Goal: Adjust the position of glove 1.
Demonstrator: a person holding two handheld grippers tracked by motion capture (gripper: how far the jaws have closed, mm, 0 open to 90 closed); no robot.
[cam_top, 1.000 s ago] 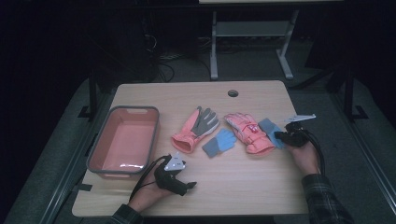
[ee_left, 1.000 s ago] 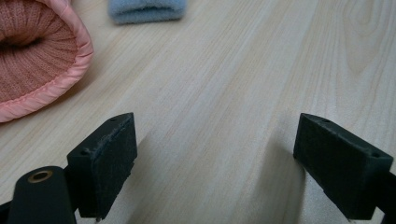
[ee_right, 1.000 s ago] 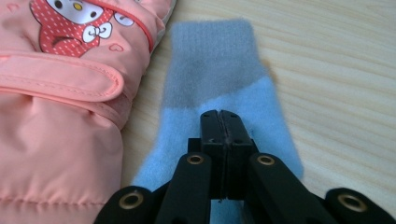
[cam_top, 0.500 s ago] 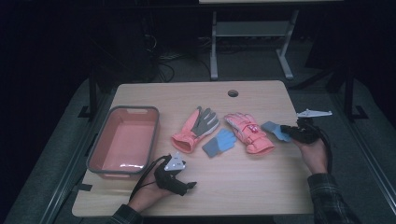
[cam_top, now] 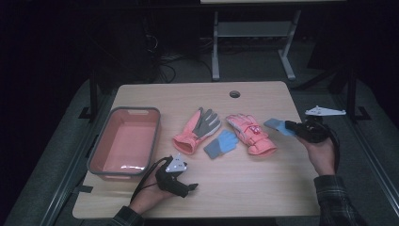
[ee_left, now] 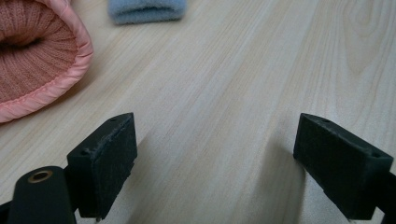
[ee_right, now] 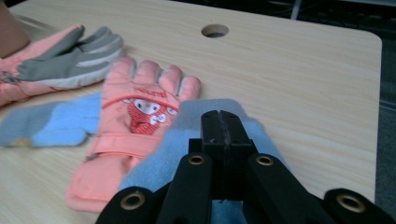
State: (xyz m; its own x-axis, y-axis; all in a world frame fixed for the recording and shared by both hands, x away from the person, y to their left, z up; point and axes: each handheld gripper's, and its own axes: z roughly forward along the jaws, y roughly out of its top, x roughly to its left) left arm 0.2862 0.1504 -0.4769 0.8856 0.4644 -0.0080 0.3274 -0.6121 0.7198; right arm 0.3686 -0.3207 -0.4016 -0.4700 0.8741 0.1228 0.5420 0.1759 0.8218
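We see the wooden table (cam_top: pixel 244 188), a pink tray (cam_top: pixel 123 141) at its left, then a pink-grey glove (cam_top: pixel 197 129), a pink cartoon glove (cam_top: pixel 250 134) and a blue knit glove (cam_top: pixel 221 144) lying mid-table. Our right gripper (cam_top: pixel 292 127) has its jaws pressed together, pinching a second blue glove (cam_top: pixel 278 126) above the table's right edge, beside the cartoon glove. Left gripper (ee_left: pixel 215 163) sits low over bare wood, jaws spread.
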